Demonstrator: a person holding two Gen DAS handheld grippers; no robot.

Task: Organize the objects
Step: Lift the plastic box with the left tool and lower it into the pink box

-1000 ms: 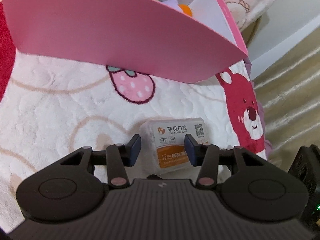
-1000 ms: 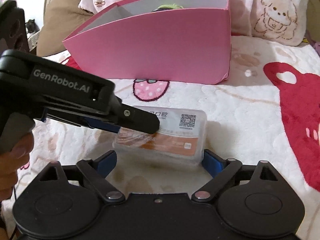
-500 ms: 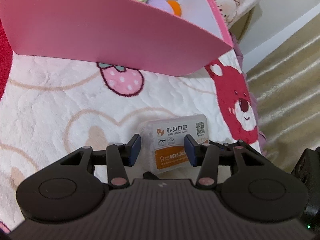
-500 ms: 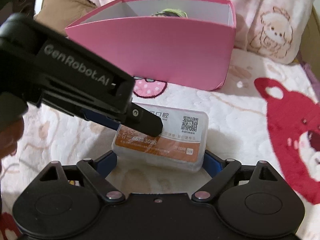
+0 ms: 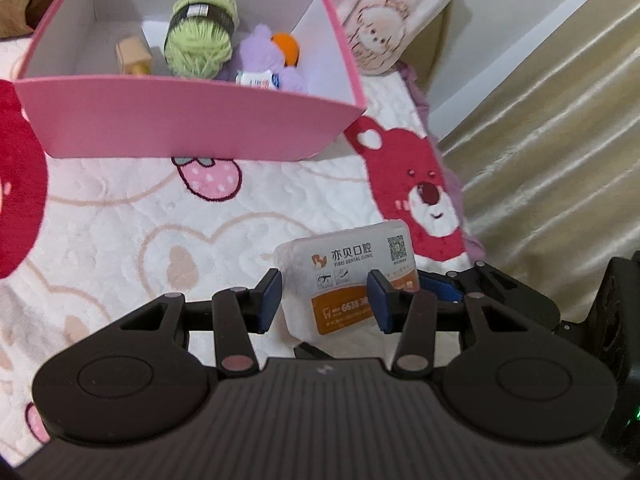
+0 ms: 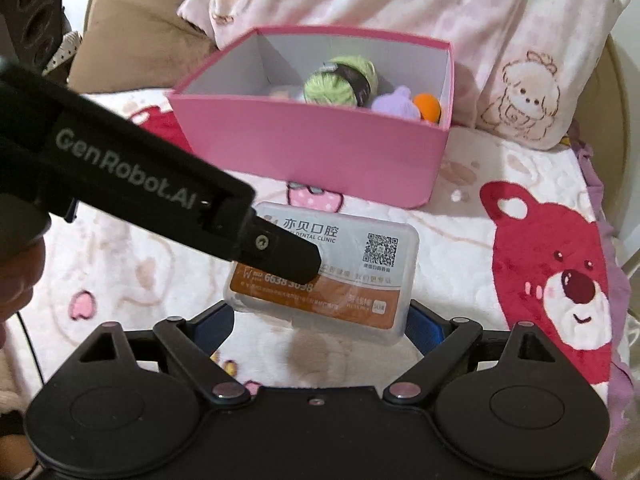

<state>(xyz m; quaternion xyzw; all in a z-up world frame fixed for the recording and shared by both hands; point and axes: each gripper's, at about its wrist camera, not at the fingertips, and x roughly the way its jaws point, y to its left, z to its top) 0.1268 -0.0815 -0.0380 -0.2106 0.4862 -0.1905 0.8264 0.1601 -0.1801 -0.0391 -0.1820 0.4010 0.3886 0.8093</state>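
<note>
A clear plastic box with a white and orange dental clinic label [image 5: 352,280] [image 6: 332,268] is lifted above the blanket. My left gripper [image 5: 326,300] is shut on its short edge. My right gripper [image 6: 320,322] is shut on its long sides, fingers [image 6: 424,320] against both ends. The left gripper's finger crosses the label in the right wrist view [image 6: 280,256]. The pink open box [image 5: 192,120] [image 6: 312,148] stands farther back and holds a green yarn ball [image 5: 200,36], a purple plush [image 5: 268,64] and a small wooden block [image 5: 132,54].
A white blanket with red bear prints [image 6: 560,280] covers the bed. Pillows [image 6: 520,40] lie behind the pink box. The bed edge and a beige floor [image 5: 540,160] are on the right in the left wrist view.
Both grippers have risen with the plastic box, lifting it off the blanket. The pink box's inside now shows from above.
</note>
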